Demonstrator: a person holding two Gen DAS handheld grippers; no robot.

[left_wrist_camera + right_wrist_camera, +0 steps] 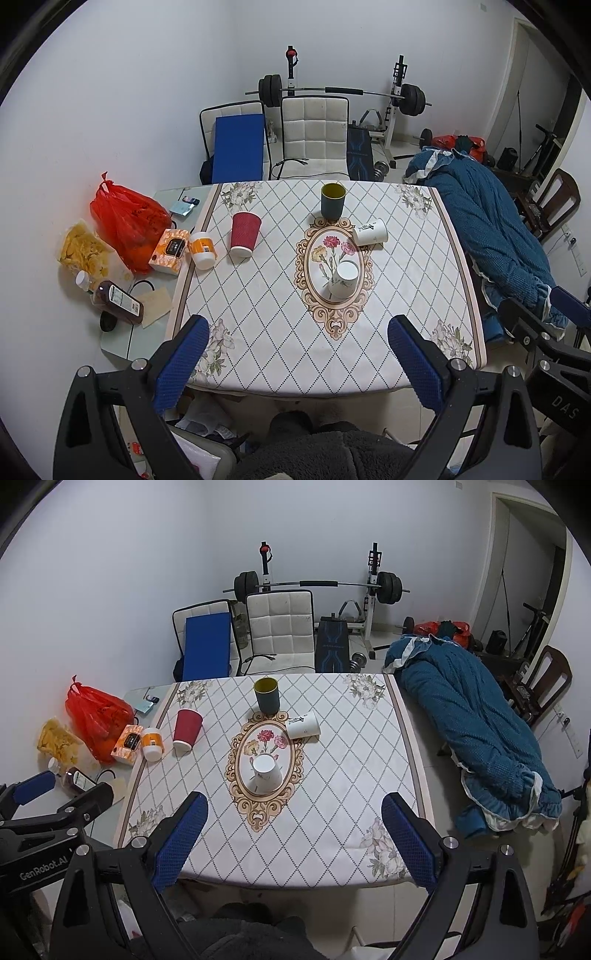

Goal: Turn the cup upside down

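Several cups stand on the patterned tablecloth [258,314]. A white floral cup [344,283] [266,772] stands upside down in the middle oval. A white paper cup [370,232] [303,725] lies on its side behind it. A dark green cup [333,200] [267,695] stands upright with its mouth up at the far side. A red paper cup [244,234] [187,729] stands upside down at the left. My left gripper [297,356] and right gripper [293,834] are open and empty, held above the table's near edge.
At the table's left edge are an orange-white cup [202,249], an orange box [170,252], a red bag [123,221], a snack bag [83,251] and a brown bottle [118,301]. A blue blanket [491,236] lies at the right. Chairs [314,136] and a barbell rack stand behind.
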